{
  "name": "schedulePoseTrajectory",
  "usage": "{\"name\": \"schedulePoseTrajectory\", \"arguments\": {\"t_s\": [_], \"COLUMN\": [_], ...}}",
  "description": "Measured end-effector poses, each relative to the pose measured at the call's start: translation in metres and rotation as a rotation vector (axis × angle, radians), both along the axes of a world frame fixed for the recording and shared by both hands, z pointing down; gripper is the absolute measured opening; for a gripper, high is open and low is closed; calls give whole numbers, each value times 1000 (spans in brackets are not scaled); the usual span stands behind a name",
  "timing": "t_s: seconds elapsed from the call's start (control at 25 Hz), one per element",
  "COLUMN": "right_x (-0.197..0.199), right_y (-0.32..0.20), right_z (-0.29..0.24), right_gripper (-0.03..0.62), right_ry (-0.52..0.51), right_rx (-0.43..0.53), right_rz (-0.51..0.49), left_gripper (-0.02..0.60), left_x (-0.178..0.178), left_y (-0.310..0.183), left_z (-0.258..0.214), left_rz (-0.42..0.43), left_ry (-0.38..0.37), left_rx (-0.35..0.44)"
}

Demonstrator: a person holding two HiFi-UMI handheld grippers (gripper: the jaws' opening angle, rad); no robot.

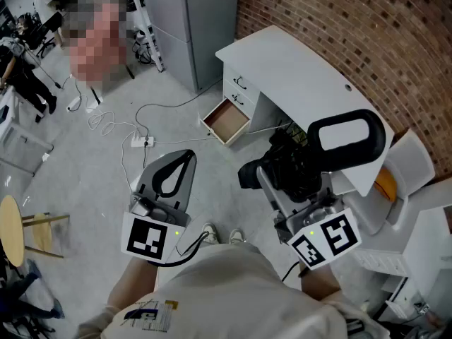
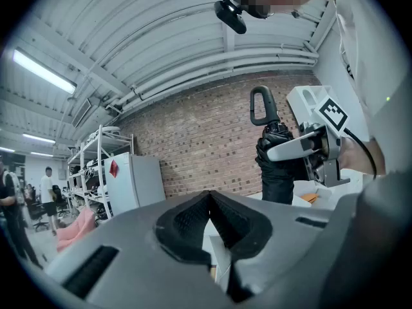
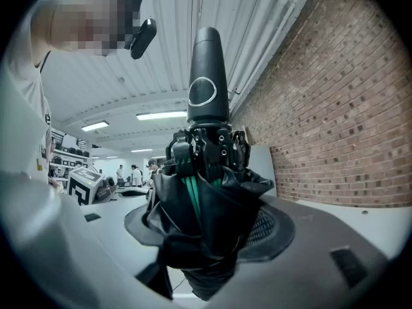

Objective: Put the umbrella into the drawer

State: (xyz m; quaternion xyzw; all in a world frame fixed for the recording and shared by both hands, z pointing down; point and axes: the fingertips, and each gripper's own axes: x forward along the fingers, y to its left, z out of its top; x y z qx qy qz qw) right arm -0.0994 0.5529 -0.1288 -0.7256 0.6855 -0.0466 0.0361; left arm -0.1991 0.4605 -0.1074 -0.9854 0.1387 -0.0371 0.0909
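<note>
My right gripper [image 1: 311,164] is shut on a folded black umbrella [image 1: 281,167], held level in front of the person. In the right gripper view the umbrella [image 3: 206,192] fills the gap between the jaws, and its black end stands up. The left gripper view shows it upright, loop handle on top [image 2: 261,105], in the right gripper [image 2: 302,148]. My left gripper [image 1: 185,159] is shut with nothing in it, its pads [image 2: 207,201] meeting. A drawer [image 1: 226,121] with a brown inside stands pulled out low on the white desk [image 1: 296,62], ahead of both grippers.
A power strip with cables [image 1: 141,141] lies on the floor left of the drawer. A grey cabinet [image 1: 183,20] stands behind, a brick wall [image 1: 353,20] behind the desk. White boxes [image 1: 409,260] crowd the right side; a wooden stool [image 1: 14,232] is at far left.
</note>
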Motion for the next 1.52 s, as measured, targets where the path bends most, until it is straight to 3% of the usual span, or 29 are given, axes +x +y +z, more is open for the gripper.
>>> {"name": "schedulePoseTrajectory", "arguments": {"t_s": [0.48, 0.88, 1.16, 1.52], "right_x": [2, 5, 43, 63], "right_y": [1, 2, 17, 27], "right_z": [4, 11, 16, 39], "right_gripper": [279, 279, 279, 279], "right_ry": [-9, 50, 30, 42], "right_rx": [-3, -41, -58, -86], "right_rz": [-7, -46, -97, -157], "left_gripper": [9, 9, 9, 9], "left_x": [1, 6, 39, 49], "left_y": [0, 5, 23, 41], "left_z": [6, 11, 7, 21], "left_rz": [6, 5, -42, -106], "left_ry": [-7, -12, -31, -37], "left_rx": [5, 17, 19, 34]}}
